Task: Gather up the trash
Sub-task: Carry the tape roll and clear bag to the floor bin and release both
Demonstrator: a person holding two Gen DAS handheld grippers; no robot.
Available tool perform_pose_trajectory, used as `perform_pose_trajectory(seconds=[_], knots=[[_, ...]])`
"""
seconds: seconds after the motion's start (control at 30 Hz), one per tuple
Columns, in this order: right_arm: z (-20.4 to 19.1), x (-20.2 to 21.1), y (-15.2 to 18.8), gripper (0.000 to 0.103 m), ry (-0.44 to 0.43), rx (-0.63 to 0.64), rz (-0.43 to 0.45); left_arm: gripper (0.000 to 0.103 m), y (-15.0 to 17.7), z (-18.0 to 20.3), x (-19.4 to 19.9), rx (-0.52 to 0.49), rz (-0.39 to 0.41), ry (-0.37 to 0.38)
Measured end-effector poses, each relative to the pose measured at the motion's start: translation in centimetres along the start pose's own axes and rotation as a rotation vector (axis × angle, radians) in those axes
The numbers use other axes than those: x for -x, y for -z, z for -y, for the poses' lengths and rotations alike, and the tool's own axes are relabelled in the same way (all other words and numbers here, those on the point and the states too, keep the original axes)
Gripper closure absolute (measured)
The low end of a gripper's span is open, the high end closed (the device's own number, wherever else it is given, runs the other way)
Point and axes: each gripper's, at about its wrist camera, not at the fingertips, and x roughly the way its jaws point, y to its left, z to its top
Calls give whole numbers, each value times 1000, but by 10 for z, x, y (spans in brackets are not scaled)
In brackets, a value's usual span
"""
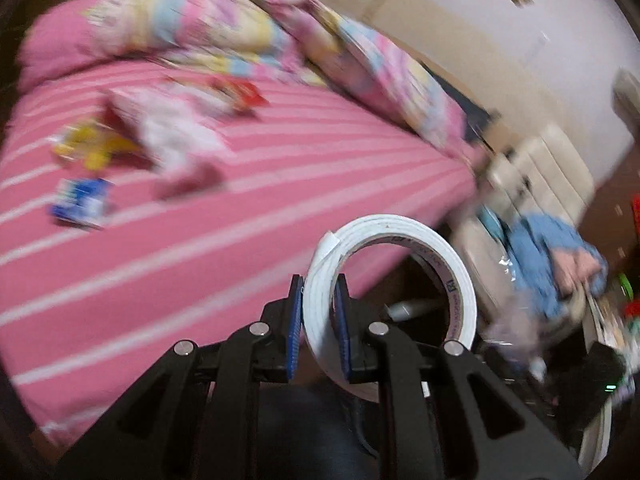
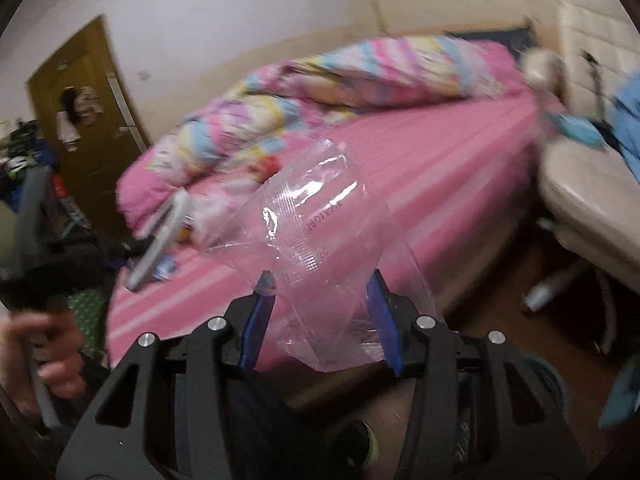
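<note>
My left gripper (image 1: pixel 320 284) is shut on a white roll of tape (image 1: pixel 400 280), clamping its wall, held in the air beside the bed's edge. It also shows blurred in the right wrist view (image 2: pixel 160 236). My right gripper (image 2: pixel 320 280) has its jaws wide apart with a clear plastic bag (image 2: pixel 316 232) hanging between them; the bag touches the left fingertip. On the pink striped bed (image 1: pixel 240 240) lie a blue wrapper (image 1: pixel 80 202), a yellow wrapper (image 1: pixel 86 146), a crumpled white wrapper (image 1: pixel 176 132) and a red packet (image 1: pixel 244 94).
A pastel quilt (image 1: pixel 248 36) is bunched at the bed's far side. A cream chair (image 2: pixel 580 196) with blue clothes (image 1: pixel 548 256) stands beside the bed. A brown door (image 2: pixel 84 120) and floor clutter are at the left of the right wrist view.
</note>
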Motion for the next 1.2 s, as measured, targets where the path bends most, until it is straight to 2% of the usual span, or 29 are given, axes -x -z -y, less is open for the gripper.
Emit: perform_pose_trajectory(seconds=[0.13, 0.3, 0.4, 0.6, 0.67, 0.73, 0.83, 1.0, 1.07, 1.1, 1.13, 1.2], knots=[[65, 1, 46, 54, 117, -85, -83, 88, 25, 44, -40, -76, -121, 84], [123, -13, 96, 54, 202, -200, -171, 88, 59, 90, -94, -161, -290, 157], [138, -28, 116, 54, 235, -241, -223, 88, 78, 109, -125, -183, -392, 180], [169, -45, 156, 51, 294, -294, -309, 88, 104, 142, -174, -253, -487, 216], [180, -45, 166, 48, 314, -311, -337, 88, 115, 151, -193, -285, -515, 229], [186, -45, 168, 36, 345, -313, -350, 88, 128, 162, -219, -319, -572, 240], [196, -38, 175, 25, 405, -306, -381, 88, 146, 177, -246, -379, -634, 231], [207, -27, 187, 20, 454, -309, -402, 87, 172, 193, -275, -455, -715, 239], [208, -24, 190, 20, 465, -316, -403, 71, 180, 198, -285, -470, -738, 241], [208, -22, 192, 19, 467, -319, -406, 51, 184, 199, -289, -475, -754, 238], [207, -22, 192, 19, 468, -321, -407, 37, 188, 201, -293, -485, -757, 230], [203, -20, 188, 19, 472, -318, -408, 32, 191, 205, -296, -502, -750, 225]])
